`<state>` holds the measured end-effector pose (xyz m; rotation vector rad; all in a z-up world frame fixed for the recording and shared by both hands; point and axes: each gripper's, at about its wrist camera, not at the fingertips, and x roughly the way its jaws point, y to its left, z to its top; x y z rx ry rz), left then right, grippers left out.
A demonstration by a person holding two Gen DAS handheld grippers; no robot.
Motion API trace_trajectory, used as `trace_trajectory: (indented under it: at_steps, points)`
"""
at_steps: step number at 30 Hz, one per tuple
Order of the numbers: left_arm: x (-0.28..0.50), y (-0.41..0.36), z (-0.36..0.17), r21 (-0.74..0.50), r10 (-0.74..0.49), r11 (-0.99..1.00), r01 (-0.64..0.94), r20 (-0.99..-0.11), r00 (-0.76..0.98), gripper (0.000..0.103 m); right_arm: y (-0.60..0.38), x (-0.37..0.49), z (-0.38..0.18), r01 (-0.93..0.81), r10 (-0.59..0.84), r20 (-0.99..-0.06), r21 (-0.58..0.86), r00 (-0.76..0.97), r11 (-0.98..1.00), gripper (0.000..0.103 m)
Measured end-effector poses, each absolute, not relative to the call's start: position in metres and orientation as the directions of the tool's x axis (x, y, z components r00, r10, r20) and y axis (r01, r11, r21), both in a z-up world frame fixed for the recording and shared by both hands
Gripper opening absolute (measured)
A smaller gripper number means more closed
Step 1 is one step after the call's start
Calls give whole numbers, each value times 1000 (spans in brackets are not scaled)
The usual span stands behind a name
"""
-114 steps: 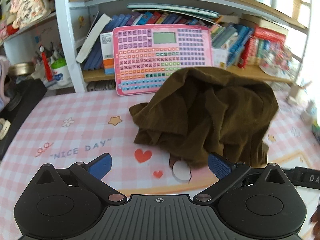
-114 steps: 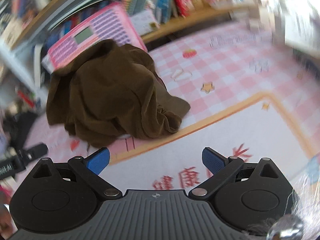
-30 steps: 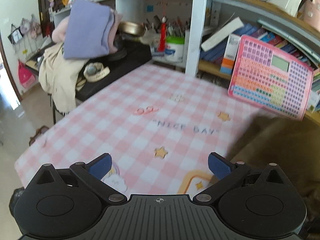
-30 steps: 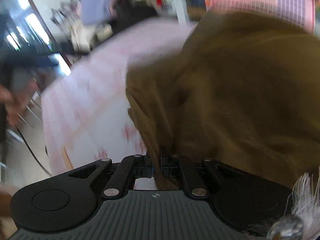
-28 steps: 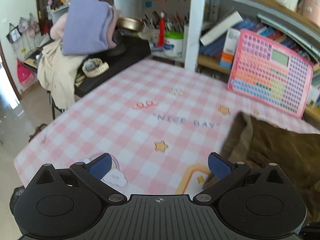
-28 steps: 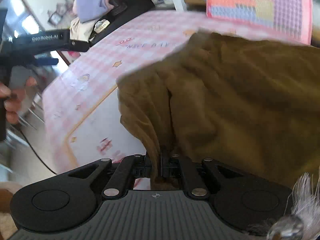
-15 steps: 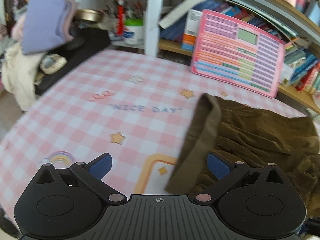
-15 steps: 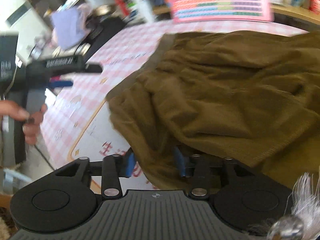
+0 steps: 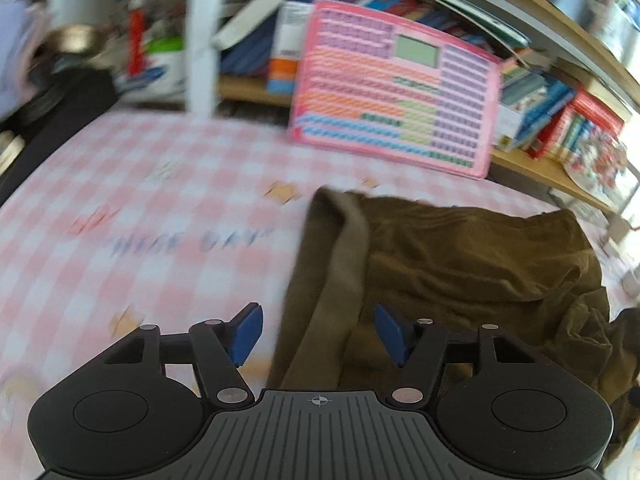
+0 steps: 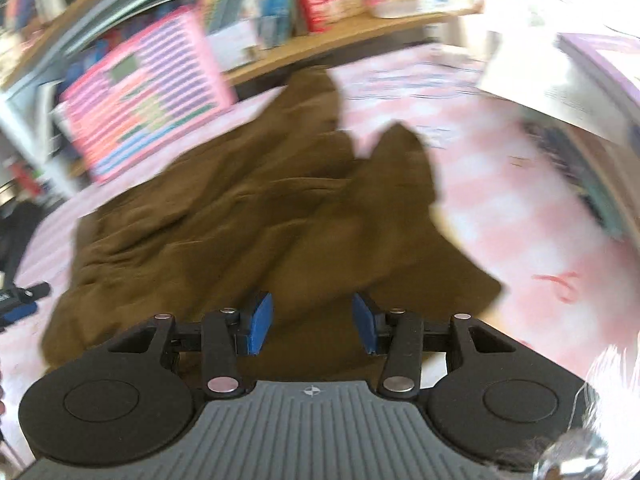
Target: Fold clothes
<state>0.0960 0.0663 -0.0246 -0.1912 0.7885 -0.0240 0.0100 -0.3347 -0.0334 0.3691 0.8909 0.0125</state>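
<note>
Brown garment (image 9: pixel 460 264) lies rumpled on the pink-check tabletop (image 9: pixel 160 216); left claw (image 9: pixel 318 332) gapes around its waistband edge, right claw (image 10: pixel 312 320) gapes empty over the cloth, likely for spreading it flat.

Daylight, bright and diffuse; glare whitens the far right edge ahead of both grippers, washing out the book (image 10: pixel 580 80) in the right wrist view. Motion blur smears shelves, the pink checked tablecloth (image 9: pixel 160 208) and its lettering; gripper bodies stay sharp. Fisheye bowing at margins, dark corners, soft shadows only.
</note>
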Motion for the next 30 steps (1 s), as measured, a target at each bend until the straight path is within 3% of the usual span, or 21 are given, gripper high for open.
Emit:
trace_trajectory:
  at_steps: [5, 8, 11, 12, 15, 19, 21, 24, 25, 30]
  points:
    - [137, 54, -37, -165, -141, 986, 31, -712, 688, 53, -342, 0, -44, 230, 94, -781, 293, 618, 928, 43]
    - [154, 52, -47, -177, -150, 984, 26, -736, 660, 40, -341, -3, -46, 262, 75, -787, 291, 612, 920, 43]
    - [155, 53, -46, -221, -184, 975, 26, -730, 658, 8, -338, -6, -49, 286, 58, -796, 284, 603, 915, 42]
    - [153, 53, -42, -232, -193, 972, 29, -726, 660, 2, -338, -8, -50, 289, 52, -795, 280, 604, 916, 42]
    - [136, 62, -16, -333, -265, 942, 41, -663, 700, 2, -335, -10, -49, 294, 38, -795, 268, 606, 918, 42]
    - [113, 97, 16, -419, -258, 908, -15, -585, 769, 2, -329, -7, -49, 300, 22, -799, 251, 601, 920, 42]
    - [114, 122, 8, -402, -194, 911, -91, -612, 767, 2, -322, -6, -49, 273, 41, -800, 251, 598, 929, 43]
    - [129, 150, -40, -305, -86, 927, -220, -740, 667, 4, -310, -4, -49, 231, 68, -802, 251, 594, 940, 43]
    - [130, 157, -50, -293, -65, 925, -243, -750, 658, 9, -306, -3, -49, 218, 77, -802, 251, 592, 943, 42]
    - [126, 175, -51, -280, -17, 920, -272, -725, 688, 8, -287, 0, -49, 148, 123, -805, 252, 581, 956, 43]
